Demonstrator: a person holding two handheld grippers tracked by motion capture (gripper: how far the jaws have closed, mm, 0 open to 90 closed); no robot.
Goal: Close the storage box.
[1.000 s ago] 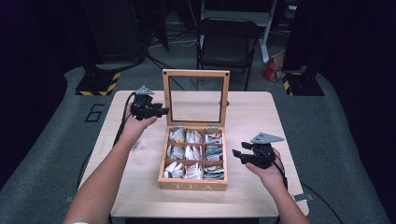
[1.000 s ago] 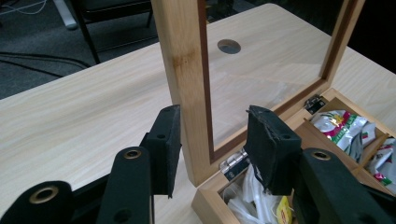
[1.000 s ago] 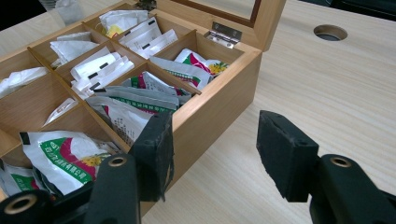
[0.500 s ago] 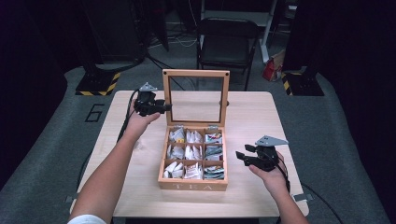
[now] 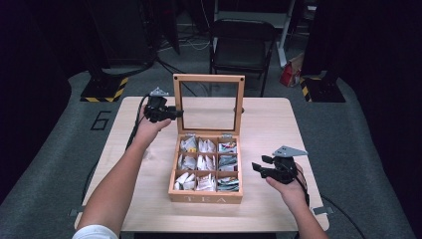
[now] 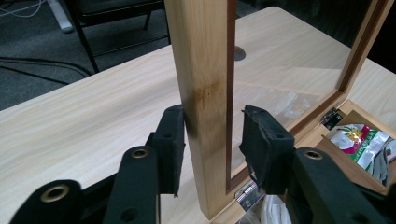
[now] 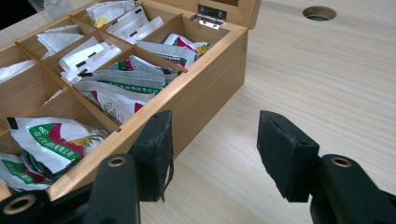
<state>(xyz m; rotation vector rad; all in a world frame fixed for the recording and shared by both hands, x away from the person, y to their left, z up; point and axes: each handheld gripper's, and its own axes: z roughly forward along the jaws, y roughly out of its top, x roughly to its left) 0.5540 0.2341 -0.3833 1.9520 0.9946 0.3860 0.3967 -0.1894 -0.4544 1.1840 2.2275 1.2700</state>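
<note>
We read "TEA" on the front of the wooden box point(image 5: 206, 198) mid-desk point(image 5: 268, 124). Left gripper point(image 6: 212, 140) fingers straddle its upright lid point(image 6: 205, 70), not clamped; right gripper point(image 7: 212, 151) released beside the box.

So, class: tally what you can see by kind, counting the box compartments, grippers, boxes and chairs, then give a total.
Compartments in the tea box: 9
Grippers (left gripper, right gripper): 2
Tea box: 1
Chair: 1
Total: 13
</note>
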